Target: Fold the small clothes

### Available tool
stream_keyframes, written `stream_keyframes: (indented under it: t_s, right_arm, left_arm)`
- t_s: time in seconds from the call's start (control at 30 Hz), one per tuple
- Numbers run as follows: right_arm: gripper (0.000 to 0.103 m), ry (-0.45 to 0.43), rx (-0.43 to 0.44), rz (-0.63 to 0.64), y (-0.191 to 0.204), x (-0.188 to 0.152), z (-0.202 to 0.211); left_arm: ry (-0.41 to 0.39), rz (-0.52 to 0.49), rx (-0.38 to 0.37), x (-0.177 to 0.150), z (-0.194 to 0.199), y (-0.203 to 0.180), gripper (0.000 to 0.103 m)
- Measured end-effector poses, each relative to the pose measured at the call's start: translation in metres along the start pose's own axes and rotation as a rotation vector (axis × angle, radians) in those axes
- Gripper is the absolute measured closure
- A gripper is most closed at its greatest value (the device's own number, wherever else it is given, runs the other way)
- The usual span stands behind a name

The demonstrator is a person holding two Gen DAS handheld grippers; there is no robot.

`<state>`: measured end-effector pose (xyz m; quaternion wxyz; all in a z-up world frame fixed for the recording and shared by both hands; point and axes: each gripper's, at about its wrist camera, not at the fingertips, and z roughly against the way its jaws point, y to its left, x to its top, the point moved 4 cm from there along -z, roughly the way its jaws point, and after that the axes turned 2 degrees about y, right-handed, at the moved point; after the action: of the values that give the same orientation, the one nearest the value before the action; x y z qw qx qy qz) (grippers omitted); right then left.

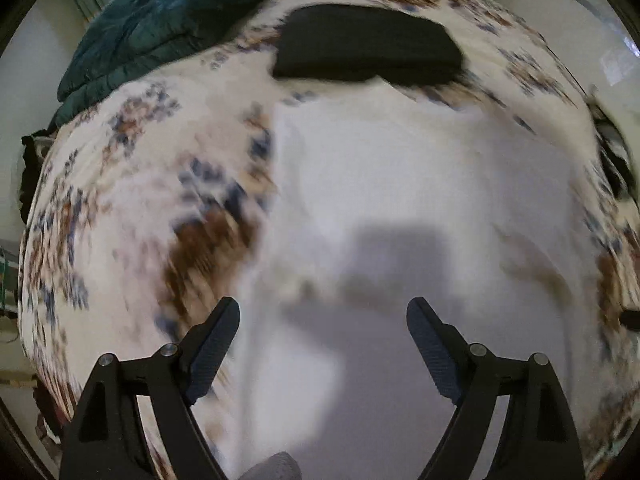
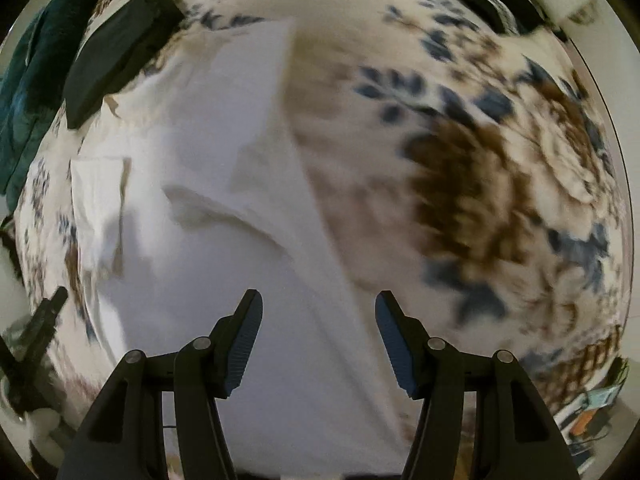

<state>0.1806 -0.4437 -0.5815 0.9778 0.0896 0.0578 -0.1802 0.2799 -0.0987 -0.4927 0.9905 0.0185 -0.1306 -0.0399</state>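
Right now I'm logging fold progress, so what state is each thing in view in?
White garment: spread flat on the floral bedspread, one side edge turned over, not held.
Black garment: folded, lying beyond the white one.
Teal blanket: bunched at the bed's far corner.
Left gripper: fingers open, empty, over the white garment.
Right gripper: fingers open, empty, over the garment's edge.
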Motion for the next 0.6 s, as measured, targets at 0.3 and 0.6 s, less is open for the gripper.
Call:
stream_keyframes:
  t_s: [0.3,0.6]
  right_arm:
    - [0.042,0.078,-0.047,0.042,-0.142,0.012,0.032]
    - [0.042,0.072,0.011,0.11,-0.153,0.078,-0.001]
  left_arm:
    - [0.363,0.021,-0.241,-0.163,-0.004,-0.199,0.018]
    - [0.44,-0.09,-0.22,-0.253,-0.047,-0.314,0.1]
